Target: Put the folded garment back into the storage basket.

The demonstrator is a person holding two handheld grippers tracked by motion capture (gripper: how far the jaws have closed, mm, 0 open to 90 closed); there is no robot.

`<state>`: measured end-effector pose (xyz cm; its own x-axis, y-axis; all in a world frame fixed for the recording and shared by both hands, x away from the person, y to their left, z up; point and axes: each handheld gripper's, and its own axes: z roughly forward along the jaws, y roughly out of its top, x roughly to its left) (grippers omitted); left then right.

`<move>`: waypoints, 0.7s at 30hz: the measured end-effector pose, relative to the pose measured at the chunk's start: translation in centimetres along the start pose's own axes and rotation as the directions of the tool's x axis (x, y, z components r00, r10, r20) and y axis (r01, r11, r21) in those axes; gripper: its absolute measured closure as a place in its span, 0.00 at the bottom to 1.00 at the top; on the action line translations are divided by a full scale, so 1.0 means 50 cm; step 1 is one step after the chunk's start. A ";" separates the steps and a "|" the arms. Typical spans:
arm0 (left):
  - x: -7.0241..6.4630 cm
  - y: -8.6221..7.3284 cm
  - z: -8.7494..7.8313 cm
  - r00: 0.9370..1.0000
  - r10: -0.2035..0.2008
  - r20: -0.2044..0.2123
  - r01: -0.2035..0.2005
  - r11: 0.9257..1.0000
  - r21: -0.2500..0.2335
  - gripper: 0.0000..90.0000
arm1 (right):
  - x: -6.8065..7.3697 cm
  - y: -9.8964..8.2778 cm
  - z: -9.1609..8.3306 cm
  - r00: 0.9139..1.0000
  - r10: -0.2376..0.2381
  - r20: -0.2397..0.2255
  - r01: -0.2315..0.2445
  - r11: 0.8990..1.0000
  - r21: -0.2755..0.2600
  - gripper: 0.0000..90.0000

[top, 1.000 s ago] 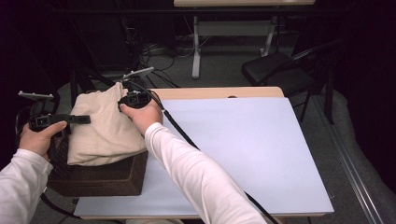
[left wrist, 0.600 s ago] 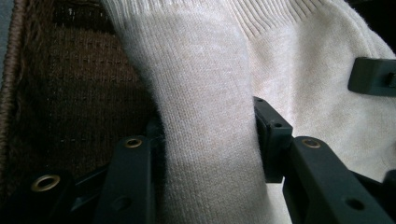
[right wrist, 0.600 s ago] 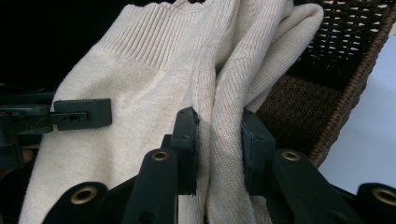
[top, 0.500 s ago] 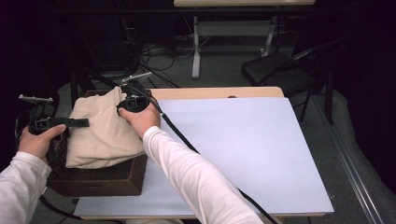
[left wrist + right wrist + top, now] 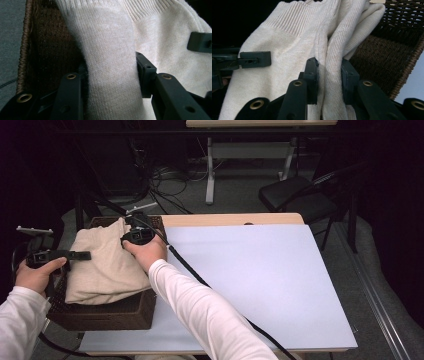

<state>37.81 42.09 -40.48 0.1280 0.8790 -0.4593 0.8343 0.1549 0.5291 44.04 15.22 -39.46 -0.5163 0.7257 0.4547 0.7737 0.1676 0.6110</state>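
a cream knitted sweater lies heaped in a dark woven basket at the table's left edge. the left gripper pinches a fold of the knit between its jaws, and the right gripper clamps another bunched fold near the basket's far side. no label, brand or writing can be read on the sweater or basket.

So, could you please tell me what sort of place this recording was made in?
Probably a lab or workshop set up for recording, not a home: a plain white-topped table, loose cables on the grey carpeted floor, and a folding chair against dark surroundings.
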 end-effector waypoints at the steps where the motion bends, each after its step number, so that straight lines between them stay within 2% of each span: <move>1: 0.002 -0.001 0.001 1.000 -0.001 -0.001 0.001 1.000 0.004 0.65 | 0.001 -0.001 0.001 1.000 0.000 0.000 0.000 1.000 0.004 0.79; 6: 0.010 -0.009 0.014 1.000 0.000 -0.007 0.000 1.000 0.013 0.65 | 0.000 -0.011 0.013 1.000 -0.025 0.014 0.025 1.000 0.003 0.79; 13: 0.016 -0.018 0.033 1.000 -0.001 -0.019 0.002 0.999 0.037 0.65 | -0.009 -0.022 0.029 0.999 -0.029 0.026 0.028 0.999 0.017 0.79; 19: 0.020 -0.022 0.047 0.999 0.003 -0.044 -0.001 0.999 0.038 0.65 | -0.016 -0.027 0.043 0.999 -0.030 0.031 0.029 0.999 0.027 0.79; 21: 0.023 -0.021 0.051 0.999 -0.008 -0.048 0.010 0.999 0.040 0.65 | -0.017 -0.027 0.046 0.999 -0.025 0.025 0.024 0.999 0.023 0.79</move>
<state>38.44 41.79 -43.40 0.0956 0.8982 -0.4292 0.8564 0.1456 0.4954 44.28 15.92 -42.19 -0.5261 0.7375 0.4234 0.7692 0.2003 0.6068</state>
